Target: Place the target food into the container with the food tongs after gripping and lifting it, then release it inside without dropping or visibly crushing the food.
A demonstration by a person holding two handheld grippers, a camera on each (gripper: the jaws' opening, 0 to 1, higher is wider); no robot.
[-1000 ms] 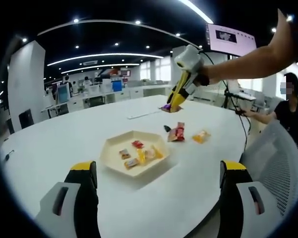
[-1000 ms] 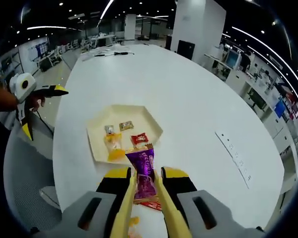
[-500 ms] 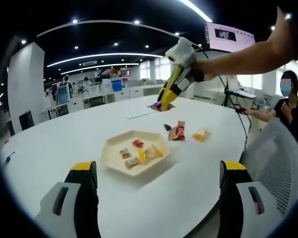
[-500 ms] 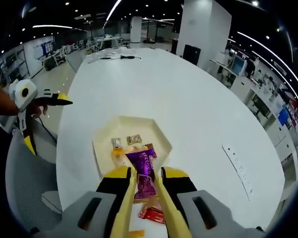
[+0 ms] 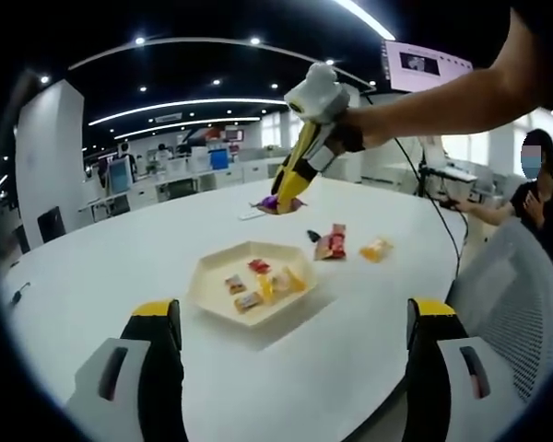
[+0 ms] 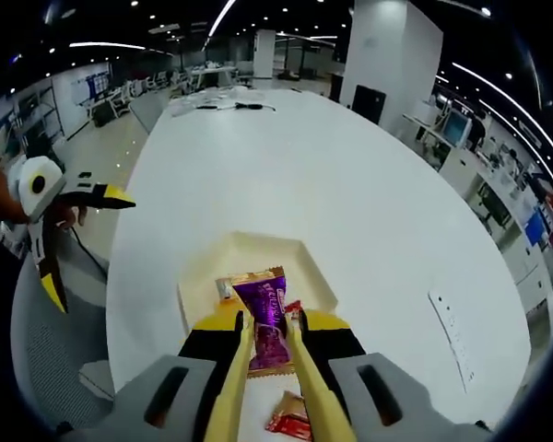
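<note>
One hexagonal tray (image 5: 209,296) sits on the counter (image 5: 92,267), and roughly four small snack packets (image 5: 261,283) lie inside it. Two more packets, one red (image 5: 329,243) and one orange (image 5: 374,249), lie just beside the tray. One purple packet (image 6: 265,313) hangs above it.

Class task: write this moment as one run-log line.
right gripper: shut on purple snack packet | packet: held above cream tray | left gripper: open, idle | table: two snacks outside tray
</note>
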